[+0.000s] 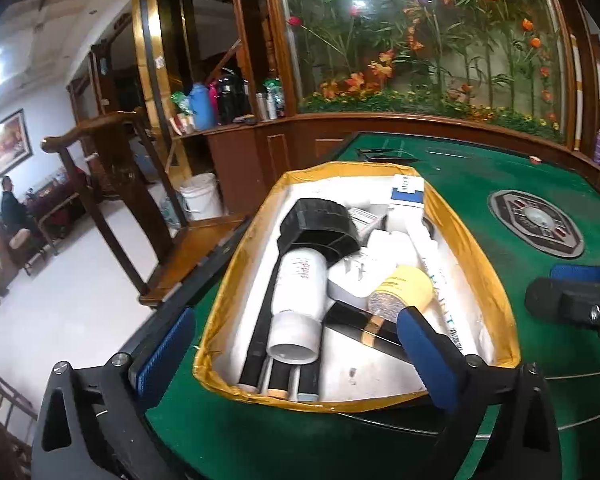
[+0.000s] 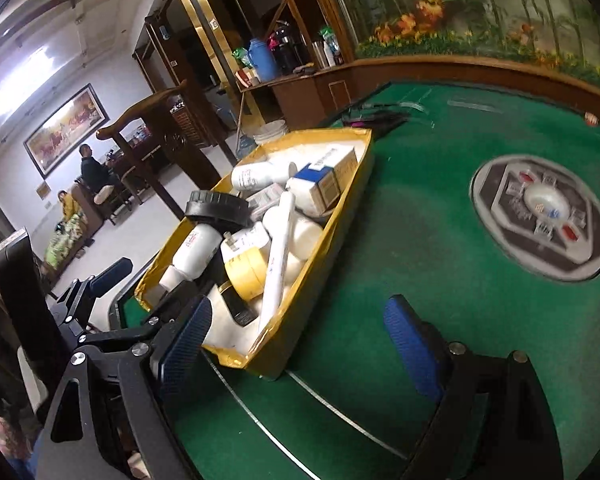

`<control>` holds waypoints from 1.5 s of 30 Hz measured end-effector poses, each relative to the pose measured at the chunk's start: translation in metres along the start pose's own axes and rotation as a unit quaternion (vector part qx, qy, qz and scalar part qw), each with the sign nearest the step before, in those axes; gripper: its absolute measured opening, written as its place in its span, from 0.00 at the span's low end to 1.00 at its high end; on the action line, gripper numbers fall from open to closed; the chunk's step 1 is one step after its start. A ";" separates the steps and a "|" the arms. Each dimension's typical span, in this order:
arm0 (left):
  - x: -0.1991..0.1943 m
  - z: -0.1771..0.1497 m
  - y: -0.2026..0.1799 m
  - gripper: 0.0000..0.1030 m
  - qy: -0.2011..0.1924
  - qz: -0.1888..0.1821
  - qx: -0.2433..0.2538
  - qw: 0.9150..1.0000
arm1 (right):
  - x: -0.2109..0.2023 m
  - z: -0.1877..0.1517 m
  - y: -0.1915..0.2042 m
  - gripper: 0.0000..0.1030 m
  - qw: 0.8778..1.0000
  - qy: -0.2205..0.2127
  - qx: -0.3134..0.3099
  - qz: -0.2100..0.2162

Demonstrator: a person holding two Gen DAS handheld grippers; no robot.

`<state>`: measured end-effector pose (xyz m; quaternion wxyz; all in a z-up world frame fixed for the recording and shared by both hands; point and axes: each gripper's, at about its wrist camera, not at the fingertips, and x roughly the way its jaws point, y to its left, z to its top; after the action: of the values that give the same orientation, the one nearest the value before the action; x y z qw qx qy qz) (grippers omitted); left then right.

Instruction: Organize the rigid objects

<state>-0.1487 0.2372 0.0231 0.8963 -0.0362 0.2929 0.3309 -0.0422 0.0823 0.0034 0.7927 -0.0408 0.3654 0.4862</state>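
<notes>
While both tongs gape wide w/ nothing held, left tongs (image 1: pixel 296 344) straddle the yellow-taped box (image 1: pixel 472 216) (full), right tongs (image 2: pixel 300 336) beside it

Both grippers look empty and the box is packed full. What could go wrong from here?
1. The box sits at the table's edge; a nudge from the open left gripper straddling its near end could tip it off.
2. The yellow tape roll and long white tube lie loosely atop the pile and may slide out.
3. The open right gripper is close beside the left one; they might collide.
</notes>
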 end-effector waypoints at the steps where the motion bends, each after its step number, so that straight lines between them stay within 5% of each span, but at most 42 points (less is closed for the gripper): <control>1: 0.001 0.000 0.000 0.99 0.001 0.006 0.001 1.000 | 0.002 0.000 0.000 0.86 1.000 0.004 0.000 0.004; 13: 0.002 -0.002 0.006 1.00 0.000 0.062 0.001 0.998 | -0.001 -0.004 0.013 0.89 0.999 -0.010 -0.030 -0.005; 30: 0.003 0.003 0.032 1.00 0.062 0.107 0.008 0.992 | -0.002 -0.006 0.016 0.90 0.999 -0.013 -0.042 -0.004; 38: -0.017 0.007 0.026 1.00 0.028 0.085 0.020 0.996 | -0.002 -0.006 0.016 0.90 0.999 -0.013 -0.041 -0.004; 45: -0.031 0.006 0.033 1.00 -0.003 0.138 0.017 0.990 | -0.002 -0.007 0.014 0.90 0.999 -0.013 -0.034 -0.001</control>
<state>-0.1850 0.2469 0.0498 0.8437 0.0207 0.2975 0.4464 -0.0574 0.0855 0.0034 0.7962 -0.0615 0.3383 0.4978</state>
